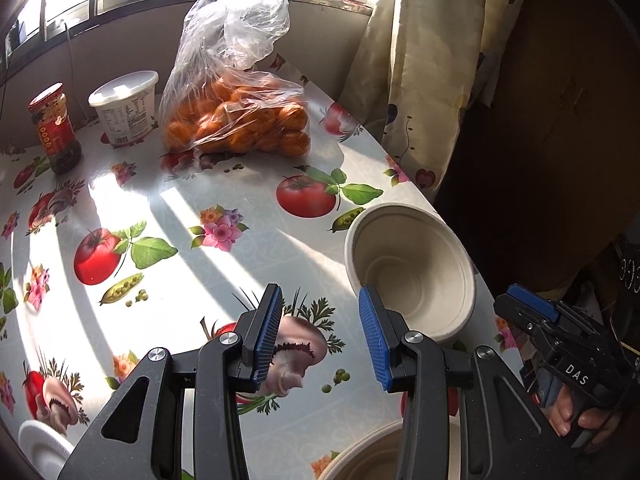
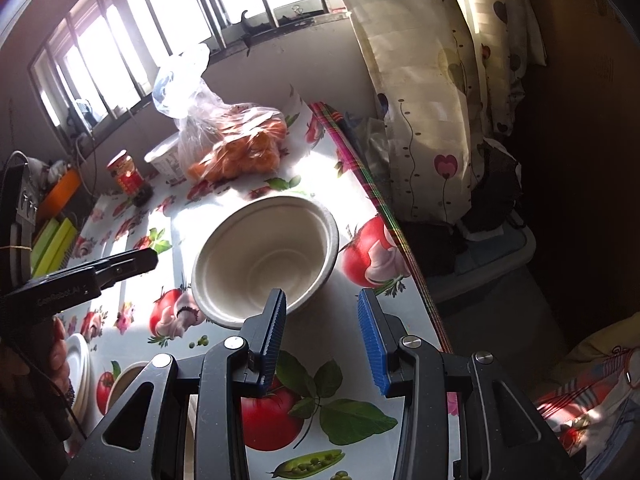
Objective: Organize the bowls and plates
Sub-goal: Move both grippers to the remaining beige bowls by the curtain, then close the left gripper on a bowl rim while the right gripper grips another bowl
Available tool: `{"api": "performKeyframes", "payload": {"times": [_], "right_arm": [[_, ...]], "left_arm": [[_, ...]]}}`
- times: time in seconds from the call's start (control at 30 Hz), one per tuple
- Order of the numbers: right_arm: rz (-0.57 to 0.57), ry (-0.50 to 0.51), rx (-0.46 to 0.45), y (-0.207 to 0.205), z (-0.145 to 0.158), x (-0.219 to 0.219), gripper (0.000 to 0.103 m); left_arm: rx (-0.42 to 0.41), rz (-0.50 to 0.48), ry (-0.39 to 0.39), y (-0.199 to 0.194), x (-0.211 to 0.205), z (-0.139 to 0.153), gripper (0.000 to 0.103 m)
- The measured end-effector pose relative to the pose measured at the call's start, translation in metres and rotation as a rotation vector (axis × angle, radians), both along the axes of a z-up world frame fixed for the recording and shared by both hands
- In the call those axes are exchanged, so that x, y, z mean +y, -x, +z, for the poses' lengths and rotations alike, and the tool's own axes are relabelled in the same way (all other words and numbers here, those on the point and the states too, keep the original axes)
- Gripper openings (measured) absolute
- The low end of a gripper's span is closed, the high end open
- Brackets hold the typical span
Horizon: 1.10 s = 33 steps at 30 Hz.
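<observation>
Table (image 1: 168, 216): covered with a glossy oilcloth printed with tomatoes, flowers, pea pods and mushrooms; window light falls across it in stripes.
Paper bowl (image 1: 412, 268): off-white, upright and empty, near the table's right edge; seen from the left wrist it sits just beyond the right finger of the left gripper, from the right wrist it lies ahead and left of the right gripper's fingers.
Second bowl (image 1: 360, 460): only part of a tan rim shows at the bottom edge, behind the left gripper's frame.
White plates (image 2: 80, 368): a small stack at the table's left side, partly hidden by the person's hand.
Left gripper (image 1: 320, 332): blue-padded fingers spread apart with nothing between them, hovering above the oilcloth.
Right gripper (image 2: 322, 334): fingers likewise spread and empty, above the table's near edge, beside the paper bowl and clear of it.
Hand (image 1: 576, 416): wrapped around the right gripper's handle.
Bag of oranges (image 1: 236, 120): clear plastic, standing at the far side of the table.
White tub (image 1: 126, 108): lidded, just left of the bag.
Red-labelled jar (image 1: 56, 128): left of the tub.
Curtain (image 1: 436, 60): cream with a heart print, hanging right of the table.
</observation>
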State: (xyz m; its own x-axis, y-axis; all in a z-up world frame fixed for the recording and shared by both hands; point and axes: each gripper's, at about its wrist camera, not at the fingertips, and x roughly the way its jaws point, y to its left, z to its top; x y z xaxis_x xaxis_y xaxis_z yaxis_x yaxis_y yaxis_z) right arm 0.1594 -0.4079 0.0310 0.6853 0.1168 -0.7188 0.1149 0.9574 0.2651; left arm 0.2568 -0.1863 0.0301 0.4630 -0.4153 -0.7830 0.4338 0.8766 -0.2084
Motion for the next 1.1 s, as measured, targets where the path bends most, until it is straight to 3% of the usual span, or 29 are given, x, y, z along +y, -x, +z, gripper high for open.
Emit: {"api": "performKeyframes", "payload": {"times": [0.57,0.83,1.1], "right_arm": [[0.038,-0.03,0.036,-0.024,-0.018,0.007,0.036],[0.041,-0.032,0.042,-0.027,-0.021,0.008,0.027],[0.042,-0.04,0.043,-0.029,-0.024,0.01,0.022]], "left_arm": [[0.054,-0.026,-0.005,-0.015,-0.014,-0.02,0.041],[0.069,-0.036,0.001,-0.017,-0.018,-0.024,0.041],[0.084,-0.044,-0.005,-0.019,-0.021,-0.028,0.029]]}}
